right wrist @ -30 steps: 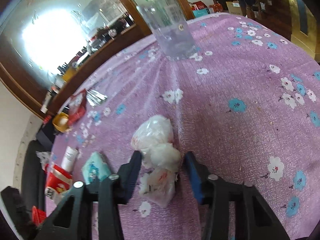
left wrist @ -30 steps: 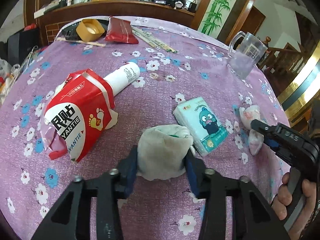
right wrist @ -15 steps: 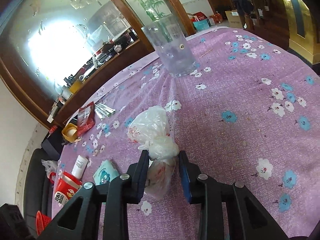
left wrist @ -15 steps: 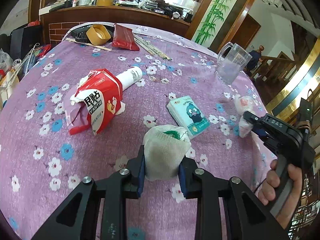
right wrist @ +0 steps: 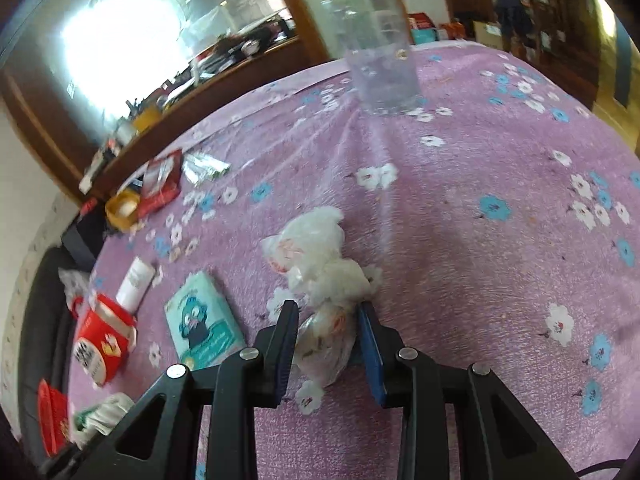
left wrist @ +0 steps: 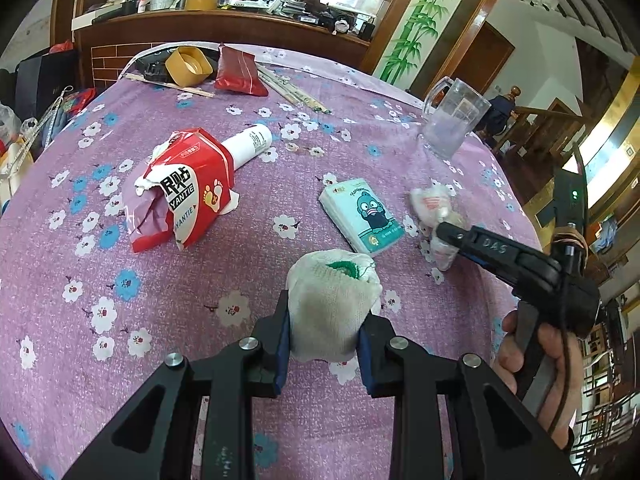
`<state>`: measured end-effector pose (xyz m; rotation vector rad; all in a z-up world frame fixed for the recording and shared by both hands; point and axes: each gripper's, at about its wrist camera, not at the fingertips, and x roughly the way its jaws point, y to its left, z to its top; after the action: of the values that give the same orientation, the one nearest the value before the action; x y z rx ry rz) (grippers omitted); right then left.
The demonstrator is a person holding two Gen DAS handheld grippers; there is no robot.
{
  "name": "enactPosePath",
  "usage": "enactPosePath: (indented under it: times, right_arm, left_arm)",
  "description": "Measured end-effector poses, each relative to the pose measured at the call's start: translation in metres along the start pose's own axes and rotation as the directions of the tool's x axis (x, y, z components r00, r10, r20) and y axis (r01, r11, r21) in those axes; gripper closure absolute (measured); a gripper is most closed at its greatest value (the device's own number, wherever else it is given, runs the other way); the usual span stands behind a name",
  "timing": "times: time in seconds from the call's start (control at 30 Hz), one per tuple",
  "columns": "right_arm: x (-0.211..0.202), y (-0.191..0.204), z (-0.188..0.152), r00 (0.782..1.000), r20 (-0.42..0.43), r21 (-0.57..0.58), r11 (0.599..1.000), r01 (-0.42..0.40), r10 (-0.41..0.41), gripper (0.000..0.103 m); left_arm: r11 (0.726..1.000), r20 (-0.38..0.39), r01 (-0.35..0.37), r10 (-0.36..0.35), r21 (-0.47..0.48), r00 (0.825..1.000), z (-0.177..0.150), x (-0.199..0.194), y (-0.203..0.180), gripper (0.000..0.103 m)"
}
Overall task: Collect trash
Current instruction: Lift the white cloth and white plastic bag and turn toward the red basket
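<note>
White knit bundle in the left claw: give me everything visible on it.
The white knit bundle looks like a rolled cotton glove or sock: coarse off-white knit, a greyish soiled patch on its front, and a green cuff edge with a loose thread at the top. It stands roughly upright, pinched on both sides by the blue pads of the left claw. Its underside is hidden, so contact with the floral purple tablecloth cannot be judged.

Daylight floods in through the window (right wrist: 116,44), which is blown out to white glare. The right wrist view is smeared, probably by motion; the glass mug (right wrist: 380,52) looks soft. Both views bend and darken at the edges.
</note>
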<state>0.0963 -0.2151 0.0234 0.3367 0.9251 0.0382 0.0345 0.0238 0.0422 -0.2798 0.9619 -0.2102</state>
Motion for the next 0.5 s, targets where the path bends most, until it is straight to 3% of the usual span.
enactPosePath:
  times: [0.17,0.5]
  right_arm:
    - [-0.001,0.015,-0.005,1.000,0.002,-0.071,0.997,0.015,-0.014,0.077]
    - [-0.020,0.002,0.002,0.994,0.075,0.014,0.996,-0.087,0.086,0.079]
  left_arm:
    - [1.000,0.003,0.001,-0.001,0.001,1.000,-0.001,-0.003,-0.001,0.073]
    - [1.000,-0.003,0.001,-0.001,0.006,1.000,-0.004,-0.005,-0.004,0.073]
